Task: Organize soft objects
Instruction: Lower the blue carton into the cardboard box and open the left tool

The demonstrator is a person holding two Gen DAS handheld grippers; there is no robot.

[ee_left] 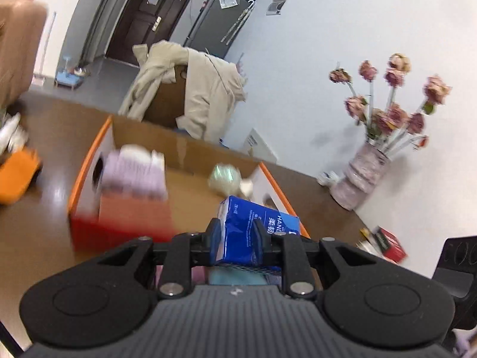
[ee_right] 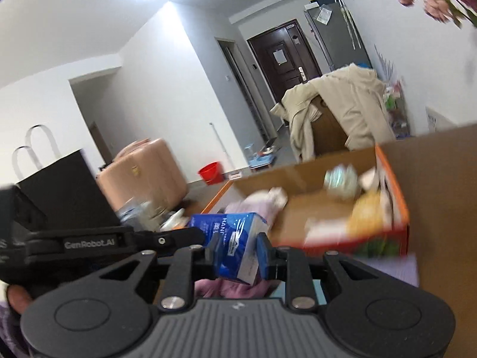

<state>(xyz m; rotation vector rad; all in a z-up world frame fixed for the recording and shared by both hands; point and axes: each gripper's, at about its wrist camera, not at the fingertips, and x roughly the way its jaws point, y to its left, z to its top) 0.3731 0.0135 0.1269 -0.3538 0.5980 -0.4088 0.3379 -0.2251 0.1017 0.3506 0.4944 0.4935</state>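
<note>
Both grippers are pinching the same blue tissue pack (ee_left: pixel 253 232) — left gripper (ee_left: pixel 237 238) and right gripper (ee_right: pixel 238 253) — near the blurry orange cardboard box (ee_left: pixel 89 161).

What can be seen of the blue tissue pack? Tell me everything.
The blue tissue pack is a soft, glossy plastic-wrapped block with white lettering and a white end. It is held off the table, tilted, near the open cardboard box. Both the left gripper and right gripper pinch it between their fingers.
</note>
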